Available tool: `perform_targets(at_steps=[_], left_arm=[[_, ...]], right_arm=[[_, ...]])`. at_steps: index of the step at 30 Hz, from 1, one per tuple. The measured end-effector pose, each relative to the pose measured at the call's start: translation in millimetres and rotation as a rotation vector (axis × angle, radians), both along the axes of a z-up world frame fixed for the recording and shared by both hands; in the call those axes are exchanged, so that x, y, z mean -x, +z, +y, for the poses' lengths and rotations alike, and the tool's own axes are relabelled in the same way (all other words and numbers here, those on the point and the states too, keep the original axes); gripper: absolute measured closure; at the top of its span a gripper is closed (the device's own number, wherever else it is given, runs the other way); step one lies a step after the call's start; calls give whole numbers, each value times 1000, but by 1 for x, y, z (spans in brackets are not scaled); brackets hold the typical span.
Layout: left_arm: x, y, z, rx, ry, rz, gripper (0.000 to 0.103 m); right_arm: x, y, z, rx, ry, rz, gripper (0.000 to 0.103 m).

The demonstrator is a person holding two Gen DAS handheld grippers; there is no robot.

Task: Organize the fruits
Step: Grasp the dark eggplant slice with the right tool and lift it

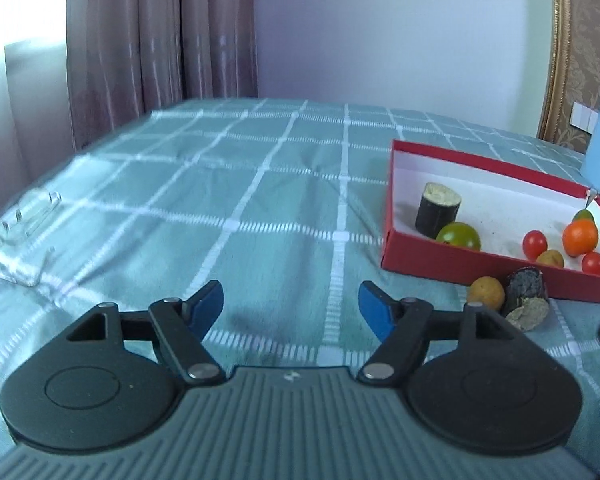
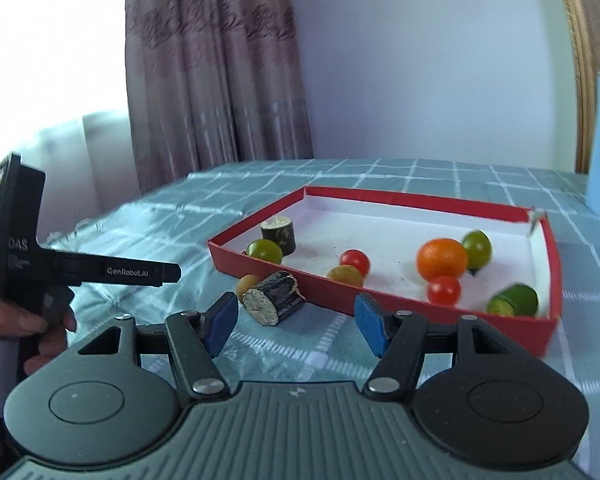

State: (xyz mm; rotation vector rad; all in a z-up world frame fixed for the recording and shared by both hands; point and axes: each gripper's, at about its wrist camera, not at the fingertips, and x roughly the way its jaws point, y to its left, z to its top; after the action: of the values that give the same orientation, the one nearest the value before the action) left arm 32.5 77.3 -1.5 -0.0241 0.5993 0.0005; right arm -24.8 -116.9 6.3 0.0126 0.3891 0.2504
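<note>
**Right wrist view: fruit gathered in a red box, two pieces outside**

Right wrist view shows a shallow red box (image 2: 384,304) with a white inside, lying on a teal checked cloth (image 2: 260,352). In it sit an orange fruit (image 2: 442,259), two red cherry tomatoes (image 2: 355,261) (image 2: 443,290), a green fruit (image 2: 265,250) by the near-left wall, another green fruit (image 2: 477,247) behind the orange one, a yellowish fruit (image 2: 345,275) and an upright dark cut cylinder (image 2: 278,233). A cut green piece (image 2: 514,301) rests in the near-right corner.

Outside the box, just beside its near wall, a dark cylinder (image 2: 275,298) lies on its side with its pale cut face toward the camera, touching a small yellow fruit (image 2: 247,285).

The right gripper (image 2: 296,320) hovers low over the cloth, its blue-padded fingers spread wide and holding nothing. The left gripper (image 1: 291,307) is likewise wide open and empty over bare cloth, left of the box; a hand (image 2: 8,332) grips its handle.
</note>
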Motion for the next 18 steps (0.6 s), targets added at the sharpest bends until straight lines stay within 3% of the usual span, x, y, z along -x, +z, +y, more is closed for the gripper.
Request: perform_targets(at_steps=[5,18], left_arm=[[-2,-1,-1,9,-12,12,31],[-3,-2,4,46,-10,18,31]], right_arm=[[-15,-2,16,101,80,-2,39],[-47,1,20,133,237,72,39]])
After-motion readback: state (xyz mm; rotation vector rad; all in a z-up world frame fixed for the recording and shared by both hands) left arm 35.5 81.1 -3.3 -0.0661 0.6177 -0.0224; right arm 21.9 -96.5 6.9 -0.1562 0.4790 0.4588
